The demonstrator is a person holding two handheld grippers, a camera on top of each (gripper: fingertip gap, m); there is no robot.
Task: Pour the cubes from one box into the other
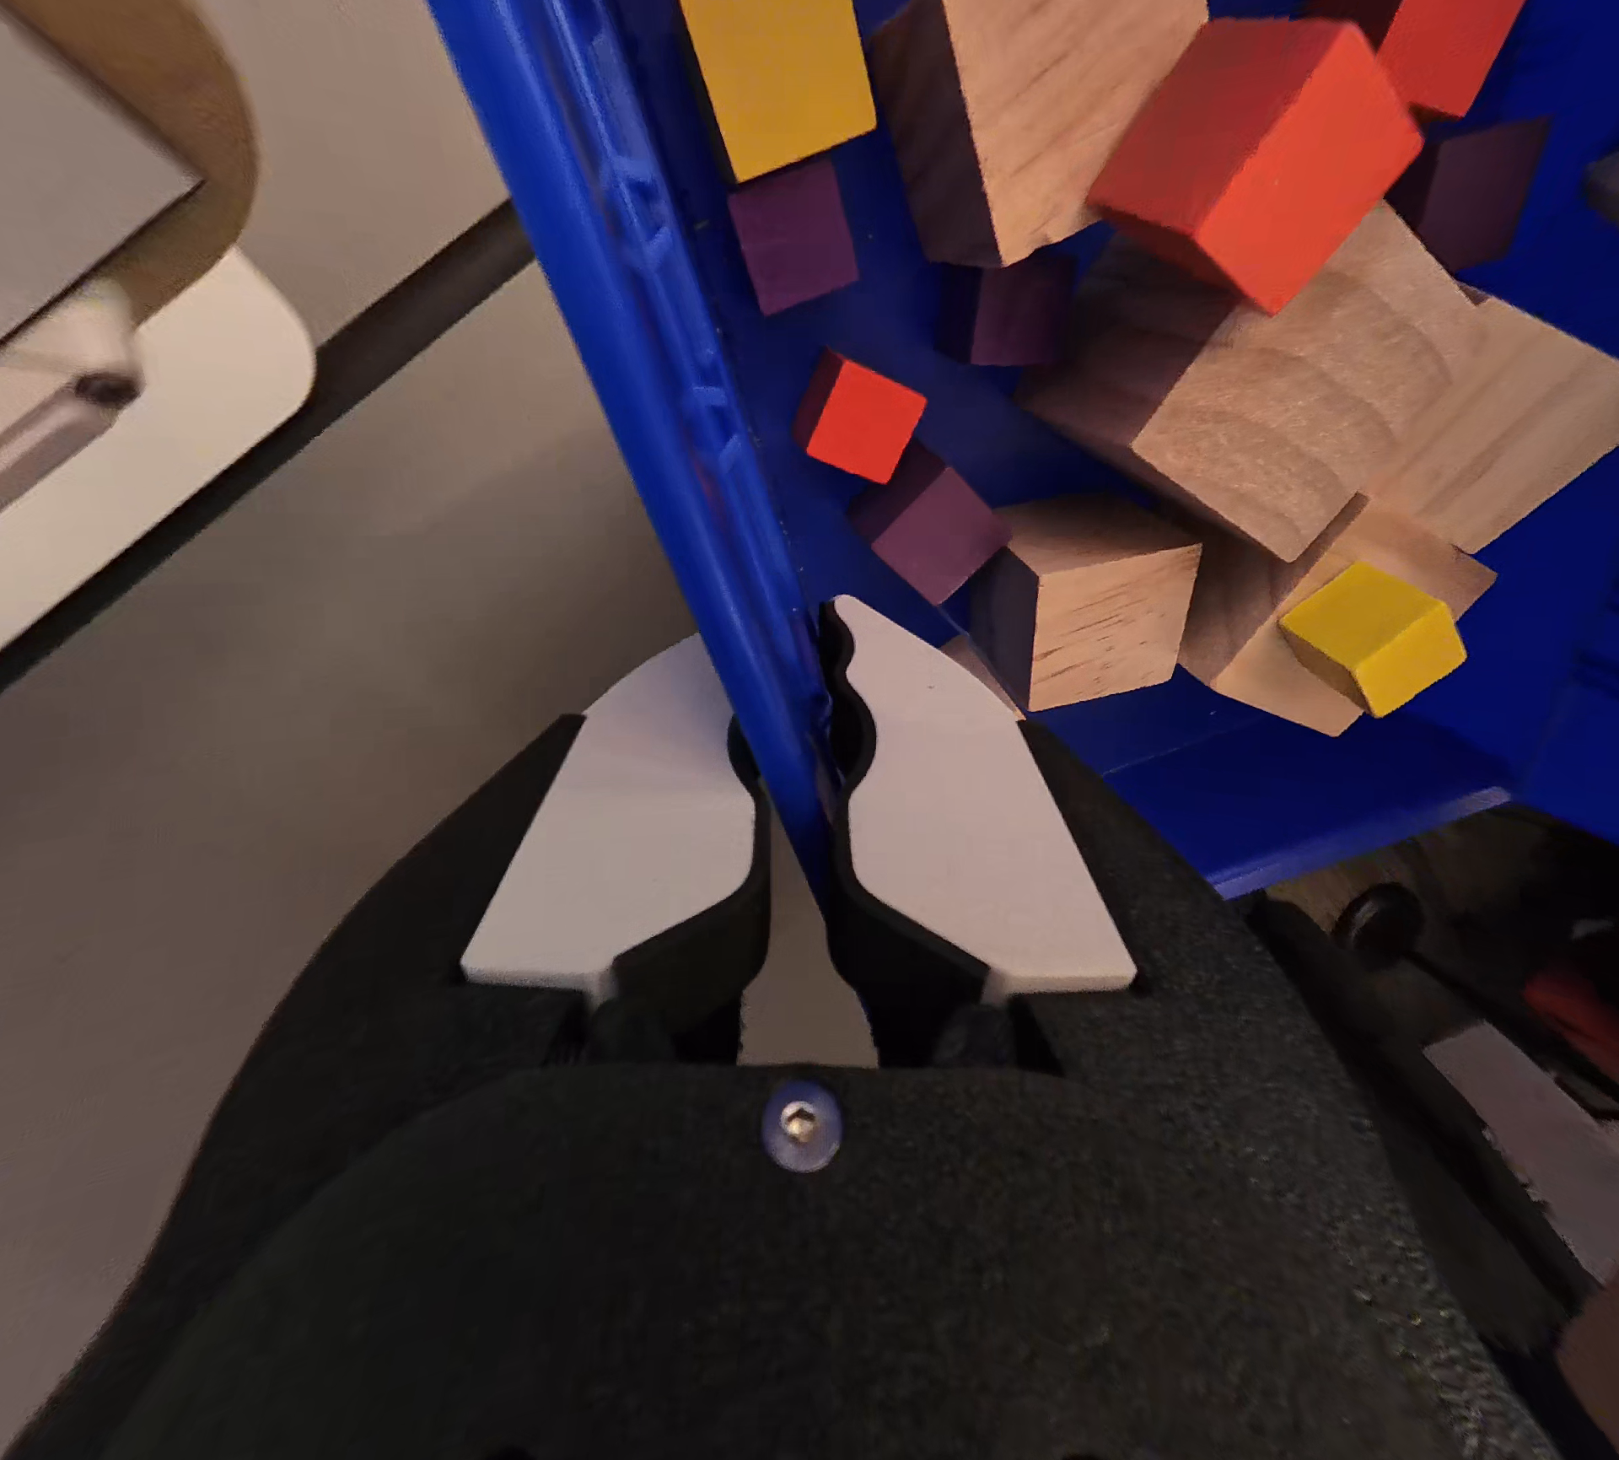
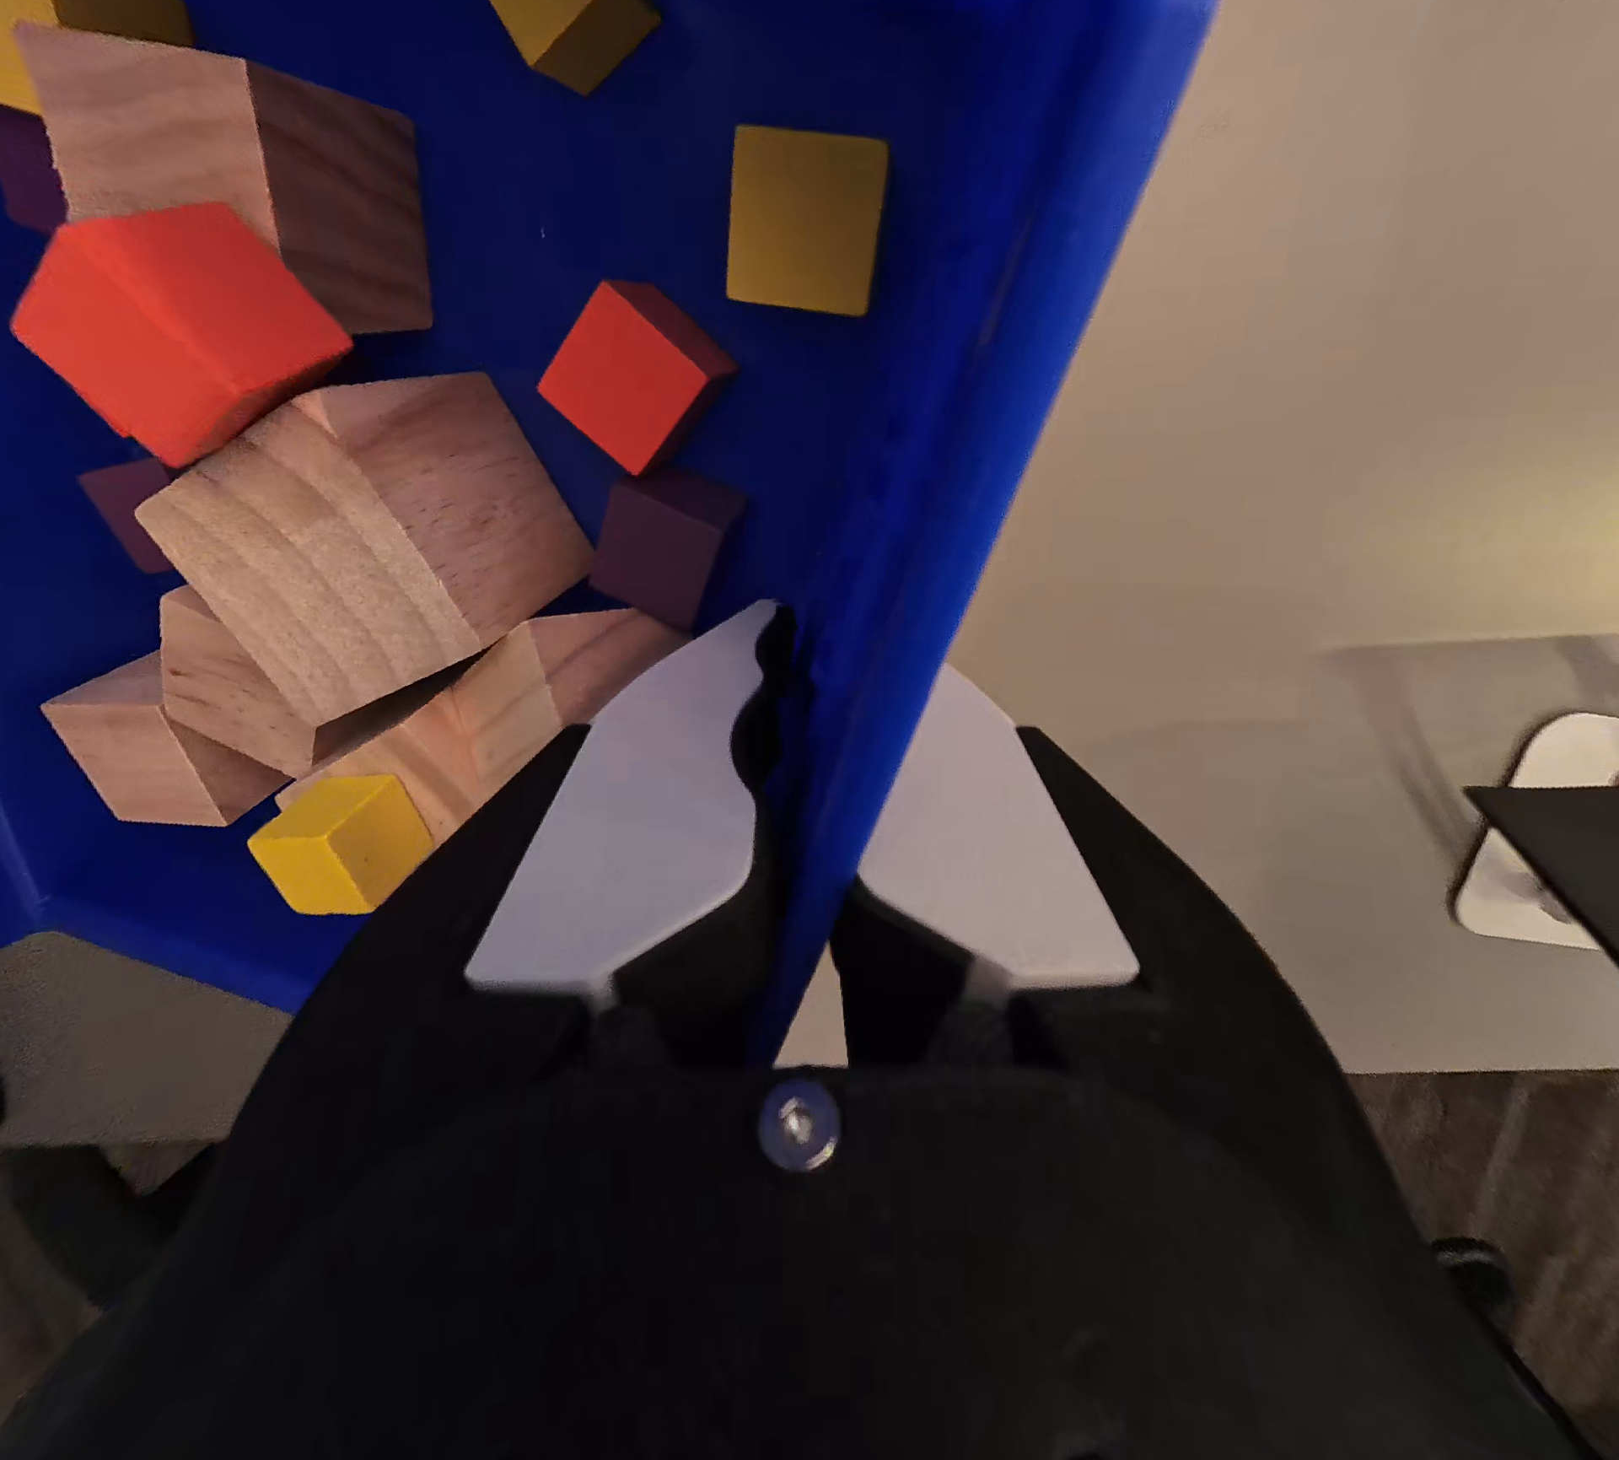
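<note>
A blue plastic box (image 1: 613, 279) is lifted and tilted, with both grippers clamped on opposite side walls. My left gripper (image 1: 810, 708) is shut on its left wall. My right gripper (image 2: 815, 682) is shut on its right wall (image 2: 1007, 279). Inside, several cubes tumble toward the low corner: plain wooden cubes (image 1: 1042, 112) (image 2: 368, 533), red cubes (image 1: 1261, 156) (image 2: 175, 322), yellow cubes (image 1: 775, 51) (image 2: 806, 217) and small purple cubes (image 1: 793, 235) (image 2: 666, 542). The second box is not in view.
A light tabletop (image 1: 307, 629) lies under the box. A white stand base (image 1: 175, 401) sits at the left of the left wrist view, and another white base (image 2: 1524, 866) under a dark panel at the right of the right wrist view. A wooden floor (image 2: 1472, 1155) shows below.
</note>
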